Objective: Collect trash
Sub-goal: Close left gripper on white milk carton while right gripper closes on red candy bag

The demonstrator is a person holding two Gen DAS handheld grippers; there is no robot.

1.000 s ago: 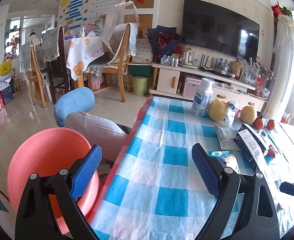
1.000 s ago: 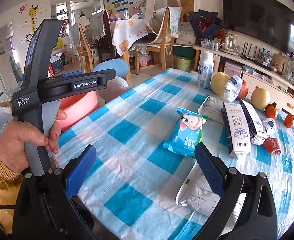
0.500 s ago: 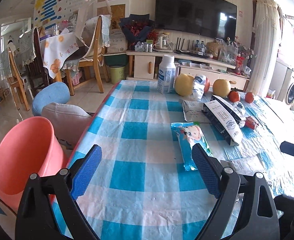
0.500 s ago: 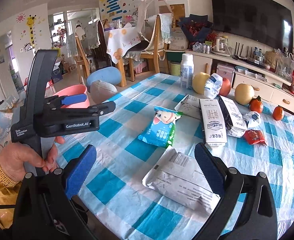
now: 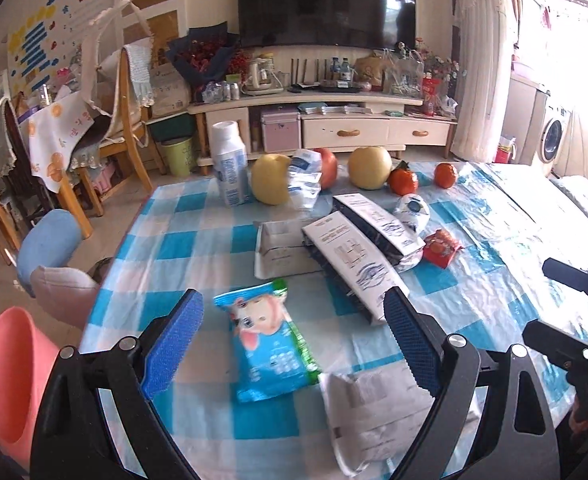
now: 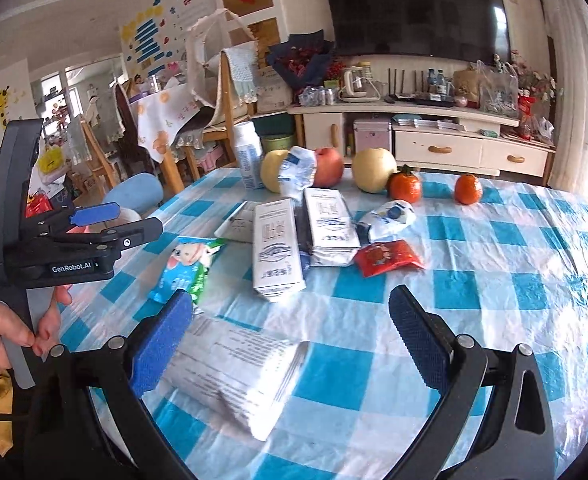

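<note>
Both the left hand-held gripper (image 5: pixel 290 332) and right hand-held gripper (image 6: pixel 292 330) gape released, holding nothing. No trash looks collected yet. Nearest on the blue-checked plastic-covered worktop (image 6: pixel 513 248) lies a crumpled silvery foil pouch (image 6: pixel 230 376); beyond it a glossy blue cartoon snack packet (image 5: pixel 268 344), then flattened white cartons (image 6: pixel 278 248), with fruit farthest.

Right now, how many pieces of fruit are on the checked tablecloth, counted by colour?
Yellow fruit: 2
Red apple: 1
Orange fruit: 2
Total: 5
</note>
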